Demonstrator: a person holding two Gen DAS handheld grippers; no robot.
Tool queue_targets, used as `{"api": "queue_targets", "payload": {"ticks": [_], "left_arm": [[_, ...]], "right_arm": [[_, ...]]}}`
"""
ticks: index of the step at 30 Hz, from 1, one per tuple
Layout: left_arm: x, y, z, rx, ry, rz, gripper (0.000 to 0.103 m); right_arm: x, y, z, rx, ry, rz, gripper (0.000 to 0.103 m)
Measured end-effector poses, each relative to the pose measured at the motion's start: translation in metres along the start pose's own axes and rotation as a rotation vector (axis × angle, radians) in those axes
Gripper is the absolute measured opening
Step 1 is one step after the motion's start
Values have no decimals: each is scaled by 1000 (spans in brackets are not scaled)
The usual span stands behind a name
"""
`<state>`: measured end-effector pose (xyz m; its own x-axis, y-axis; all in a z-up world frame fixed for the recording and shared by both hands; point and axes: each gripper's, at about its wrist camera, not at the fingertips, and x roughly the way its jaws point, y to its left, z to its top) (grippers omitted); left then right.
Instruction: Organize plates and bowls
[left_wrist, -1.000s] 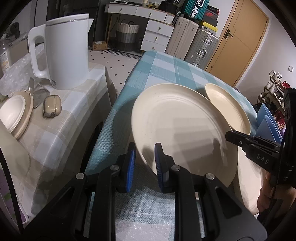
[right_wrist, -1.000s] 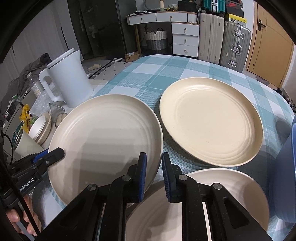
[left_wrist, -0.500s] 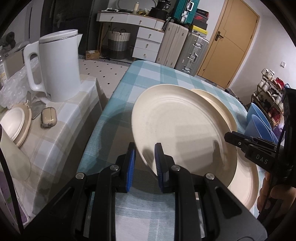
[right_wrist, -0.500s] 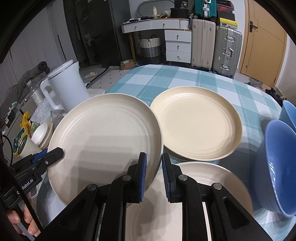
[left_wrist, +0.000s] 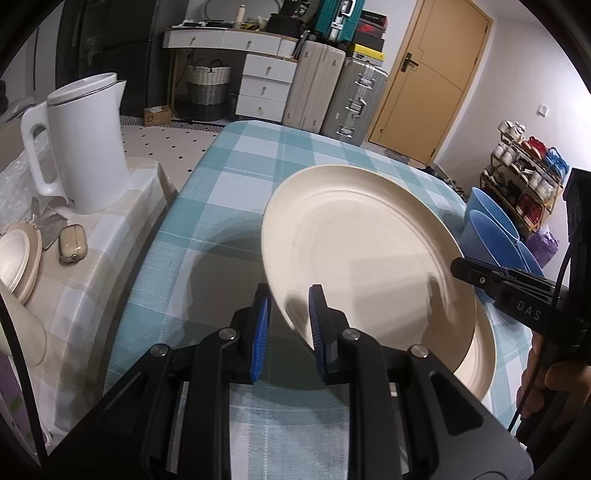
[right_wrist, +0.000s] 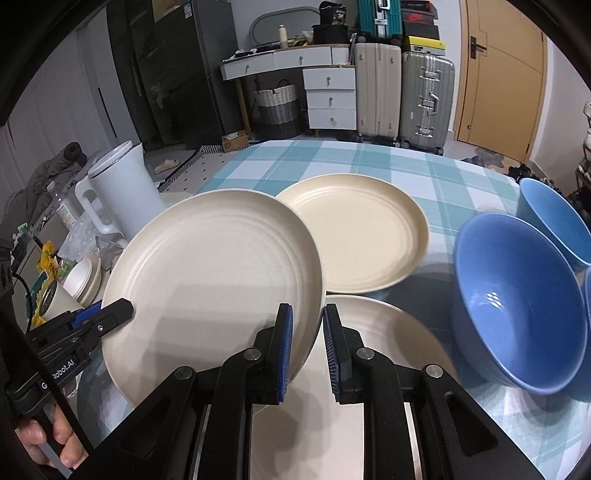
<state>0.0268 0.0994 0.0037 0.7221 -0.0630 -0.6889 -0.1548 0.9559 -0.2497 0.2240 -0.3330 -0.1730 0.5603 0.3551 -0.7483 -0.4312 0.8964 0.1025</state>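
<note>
Both tools are clamped on the same cream plate (right_wrist: 210, 266): left tool (left_wrist: 288, 325) pinches its near-left rim, right tool (right_wrist: 306, 347) its opposite edge. It hangs tilted above the desk (left_wrist: 236, 173), over another cream plate (right_wrist: 388, 332), blue bowls (right_wrist: 517, 314) just beside.
</note>
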Motion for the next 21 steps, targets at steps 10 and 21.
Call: {"api": "queue_targets", "payload": {"ticks": [10, 21], "left_arm": [[-6, -29, -6, 66, 2, -24, 18], [-4, -57, -16, 126, 14, -45, 18]], "right_arm": [[-23, -21, -17, 46, -12, -33, 18], [-45, -41, -38, 87, -21, -63, 18]]}}
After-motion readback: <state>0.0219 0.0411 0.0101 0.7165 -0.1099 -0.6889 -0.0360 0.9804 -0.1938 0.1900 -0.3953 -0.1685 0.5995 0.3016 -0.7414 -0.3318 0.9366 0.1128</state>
